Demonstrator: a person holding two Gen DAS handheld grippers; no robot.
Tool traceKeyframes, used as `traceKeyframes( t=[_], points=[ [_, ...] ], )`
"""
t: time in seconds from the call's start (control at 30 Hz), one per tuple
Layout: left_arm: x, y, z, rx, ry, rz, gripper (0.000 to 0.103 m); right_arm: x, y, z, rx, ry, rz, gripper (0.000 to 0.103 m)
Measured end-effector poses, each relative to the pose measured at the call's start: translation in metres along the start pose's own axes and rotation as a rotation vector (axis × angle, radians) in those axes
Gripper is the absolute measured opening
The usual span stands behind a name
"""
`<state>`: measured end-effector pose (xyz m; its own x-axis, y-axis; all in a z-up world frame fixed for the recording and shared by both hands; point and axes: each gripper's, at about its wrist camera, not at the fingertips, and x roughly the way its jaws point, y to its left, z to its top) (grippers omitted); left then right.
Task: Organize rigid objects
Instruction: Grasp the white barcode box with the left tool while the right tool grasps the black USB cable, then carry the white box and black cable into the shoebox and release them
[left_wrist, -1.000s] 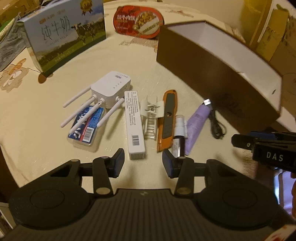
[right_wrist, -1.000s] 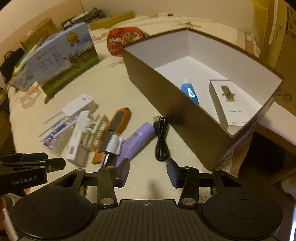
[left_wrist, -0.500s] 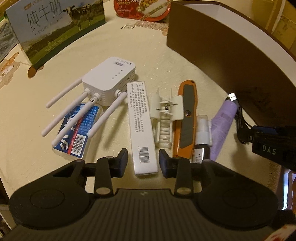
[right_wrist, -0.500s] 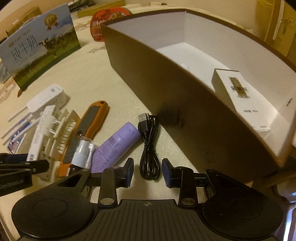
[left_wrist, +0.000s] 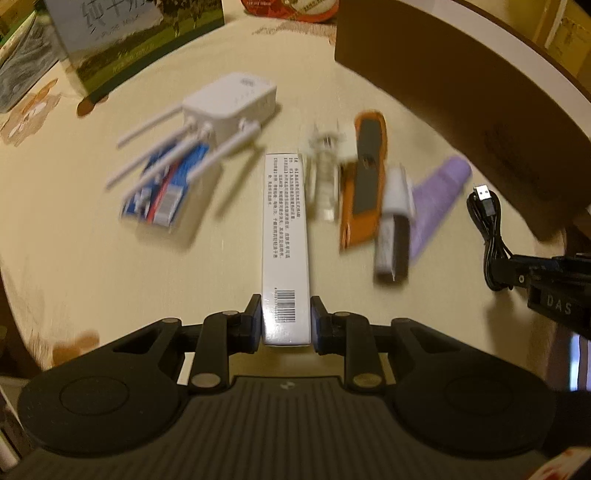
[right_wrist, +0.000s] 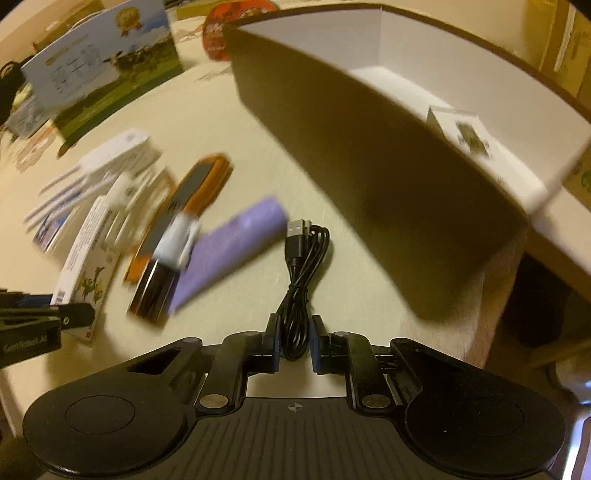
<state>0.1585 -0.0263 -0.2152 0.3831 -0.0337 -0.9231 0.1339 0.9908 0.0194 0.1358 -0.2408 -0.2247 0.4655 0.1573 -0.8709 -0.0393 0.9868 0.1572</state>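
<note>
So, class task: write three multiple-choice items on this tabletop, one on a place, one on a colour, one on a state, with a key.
1. Where is the small white carton?
A on the milk box
B inside the brown box
C under the router

2. What colour is the knife body?
A orange
B green
C pink

3. What do the left tongs hold?
A nothing
B purple tube
C long white box

Key: B, it lies on the box's white floor; A, orange shell around a dark grip; C, both pads press its barcode end.

Both our wrist cameras look steeply down, close over the bench (left_wrist: 74, 240); both views share the orange knife (left_wrist: 364, 177) and purple tube (right_wrist: 236, 245).
</note>
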Motion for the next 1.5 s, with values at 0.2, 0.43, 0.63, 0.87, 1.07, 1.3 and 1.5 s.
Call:
traceKeyframes(
  t=[0.2,0.43,0.63,0.87,1.07,1.3,1.5],
  points=[
    [-0.01,0.005,-0.019,-0.008,0.06,-0.033,0.027,-0.021,-0.002,-0.031,0.018,0.042,0.035,0.012],
    [-0.007,0.01,0.0,-0.009,0.022,-0.027,0.039,-0.018,-0.009,-0.015,0.081,0.041,0.04,0.019],
    [0.007,0.002,0.019,0.03,0.016,-0.018,0.037,-0.003,-0.004,-0.001,0.055,0.032,0.009,0.021],
    [0.016,-0.004,0.02,0.049,0.014,-0.003,0.023,0.005,-0.002,-0.003,0.039,0.046,-0.012,0.01],
    [0.001,-0.006,0.016,0.068,-0.009,0.008,0.022,-0.008,0.001,-0.009,0.016,0.038,0.03,0.009],
    [-0.045,-0.007,0.031,0.051,-0.081,-0.01,0.022,-0.051,0.005,0.001,0.019,-0.025,0.088,0.009],
    [-0.076,-0.026,0.062,0.086,-0.105,-0.051,0.022,-0.09,0.001,0.022,0.049,-0.08,0.098,0.009]
  ],
)
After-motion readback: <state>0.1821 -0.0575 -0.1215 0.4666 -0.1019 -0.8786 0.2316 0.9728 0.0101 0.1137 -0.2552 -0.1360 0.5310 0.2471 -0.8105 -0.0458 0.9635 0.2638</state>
